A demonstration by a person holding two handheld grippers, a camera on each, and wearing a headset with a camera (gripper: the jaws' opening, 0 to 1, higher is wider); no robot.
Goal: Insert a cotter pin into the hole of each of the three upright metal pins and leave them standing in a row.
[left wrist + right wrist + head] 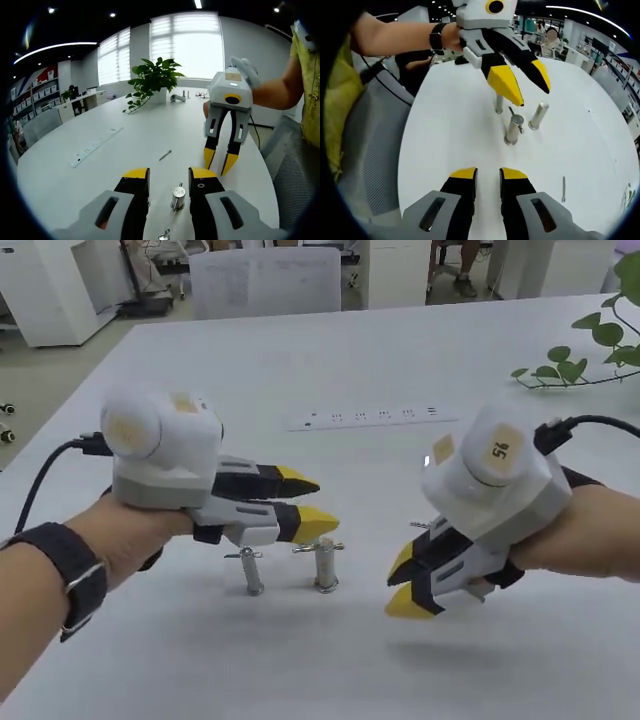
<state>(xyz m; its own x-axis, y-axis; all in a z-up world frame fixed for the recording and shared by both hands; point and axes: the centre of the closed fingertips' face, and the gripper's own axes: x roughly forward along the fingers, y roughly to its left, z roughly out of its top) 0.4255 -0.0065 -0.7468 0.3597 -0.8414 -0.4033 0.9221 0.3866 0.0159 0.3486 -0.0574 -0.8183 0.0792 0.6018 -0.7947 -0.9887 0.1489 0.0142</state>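
While its two jaws stand apart with nothing between them, the left hand-held gripper [310, 502] hovers just above the upright pins, yellow tips pointing toward the desk's [300, 360] right edge. Below it, a metal pin [250, 572] and a second metal pin [324, 565] stand just beside each other in the near part of the desk. Each has a cotter pin [244, 555] crosswise through its top.

In the right gripper view, a third metal pin [538, 116] stands upright close by the other two. Whether it carries a cotter pin, I cannot tell.

The right hand-held gripper [405, 583] hangs near the pins on their right, tilted down toward the desk. Its jaws are parted and empty.

A loose cotter pin [165, 155] lies flat on the bare desk, apart from the standing pins and near the right hand-held gripper.

A white power strip [370, 418] lies farther back toward the far edge. A leafy plant [600, 345] reaches in at the far right corner.
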